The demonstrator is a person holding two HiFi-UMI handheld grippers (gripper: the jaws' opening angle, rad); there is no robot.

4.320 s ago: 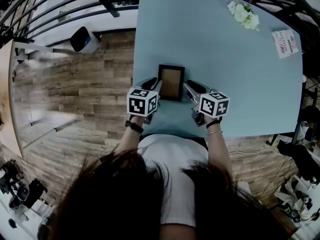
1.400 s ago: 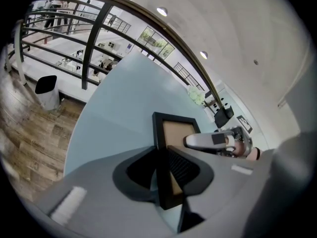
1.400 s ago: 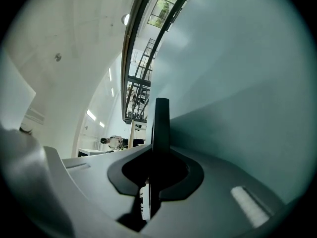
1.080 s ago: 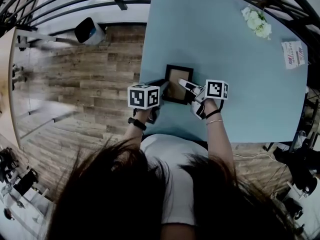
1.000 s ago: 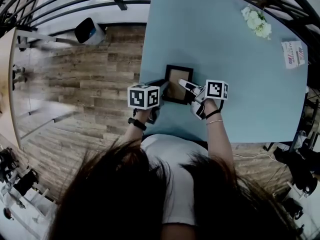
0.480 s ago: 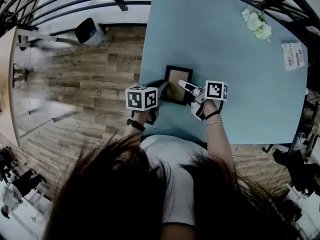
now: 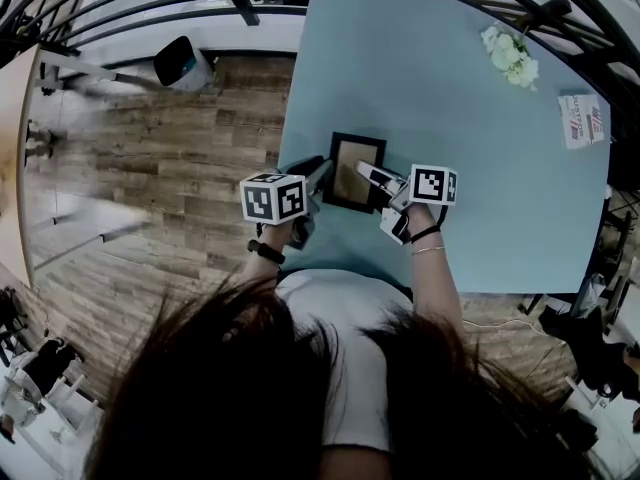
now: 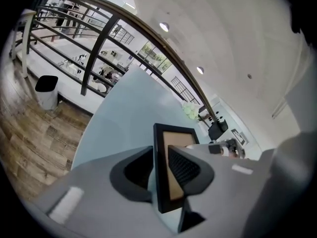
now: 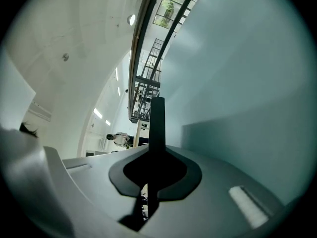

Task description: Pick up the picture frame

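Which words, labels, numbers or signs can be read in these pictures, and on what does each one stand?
Card at the far right: red and blue print, too small to read.
Marker cube on the left gripper, and the cube on the right gripper: black-and-white square patterns, no letters.
Picture frame: no text.

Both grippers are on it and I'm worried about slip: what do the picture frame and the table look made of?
Picture frame: matte black border, likely painted wood or plastic, no glare on it. Its tan inset looks like card or backing paper; any glazing can't be told. Table: smooth pale blue-grey top, probably laminate or painted board, no grain showing.
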